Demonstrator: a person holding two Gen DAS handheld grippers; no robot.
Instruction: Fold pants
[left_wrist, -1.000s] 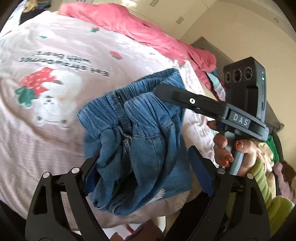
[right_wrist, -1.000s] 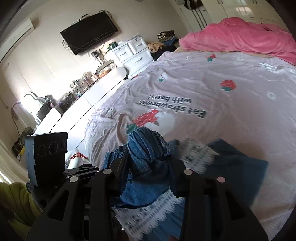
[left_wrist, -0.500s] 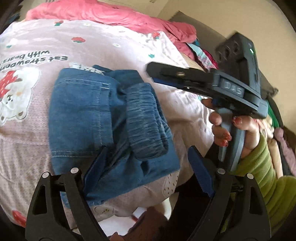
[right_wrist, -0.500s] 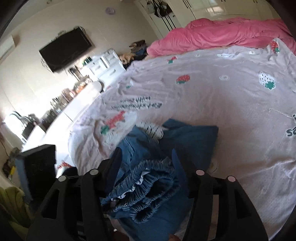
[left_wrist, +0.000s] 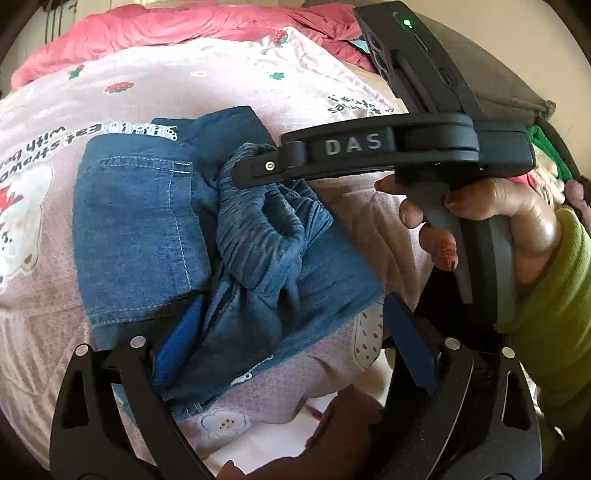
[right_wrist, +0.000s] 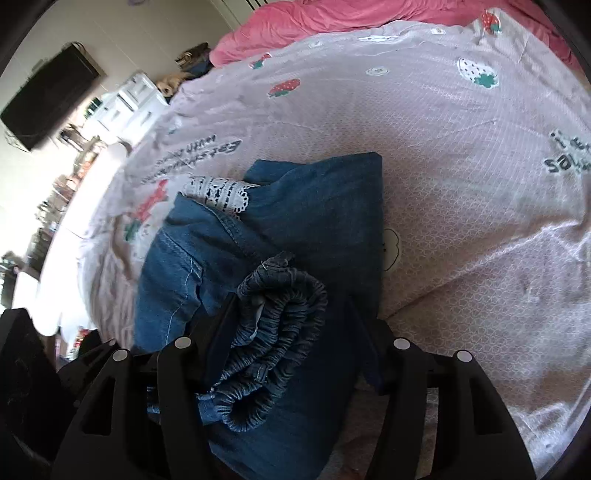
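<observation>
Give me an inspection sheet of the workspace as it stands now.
Surface: bedspread, pale pink with strawberry prints, wrinkled.
Job's things: denim pants folded on the bedspread, elastic waistband bunched on top, lace trim peeking out.
Clutter: pink blanket heaped at the far edge.
Grippers: left claw open over the pants; right claw open around the waistband; both have just been opening.
Cables: nothing seen.
Surroundings: wall television, white drawers.
</observation>
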